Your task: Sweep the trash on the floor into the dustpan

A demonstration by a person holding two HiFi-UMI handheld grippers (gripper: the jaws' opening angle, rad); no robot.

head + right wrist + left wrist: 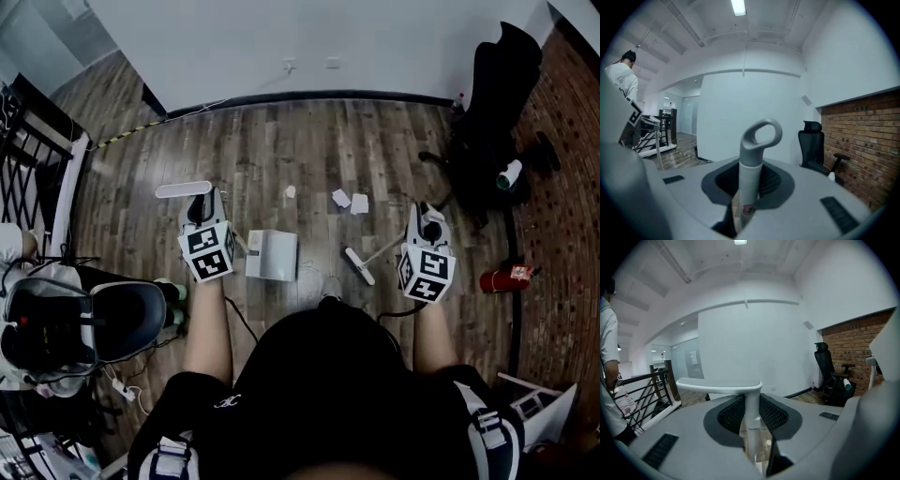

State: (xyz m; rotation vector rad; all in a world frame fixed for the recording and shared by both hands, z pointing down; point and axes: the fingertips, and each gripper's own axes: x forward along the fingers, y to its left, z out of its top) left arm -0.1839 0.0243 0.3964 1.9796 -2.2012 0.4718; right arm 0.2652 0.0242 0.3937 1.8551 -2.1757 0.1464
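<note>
In the head view my left gripper (pixel 202 212) is shut on the upright handle of a white dustpan (pixel 272 255), which rests on the wooden floor just right of it. The handle's flat T-shaped top (pixel 719 386) rises between the jaws of the left gripper (pixel 752 427). My right gripper (pixel 428 225) is shut on a grey broom handle with a loop end (pixel 761 136), clamped in the right gripper (pixel 749 190). The broom head (pixel 359 265) lies on the floor between the grippers. Three scraps of white paper trash (pixel 341 198) (pixel 360 203) (pixel 290 191) lie beyond the dustpan.
A black office chair (pixel 497 103) stands at the right by a brick wall, and a red fire extinguisher (pixel 506 278) lies near it. A black railing (pixel 28 159) and a dark seat (pixel 89 323) are at the left. A person in white (pixel 623 79) stands off left.
</note>
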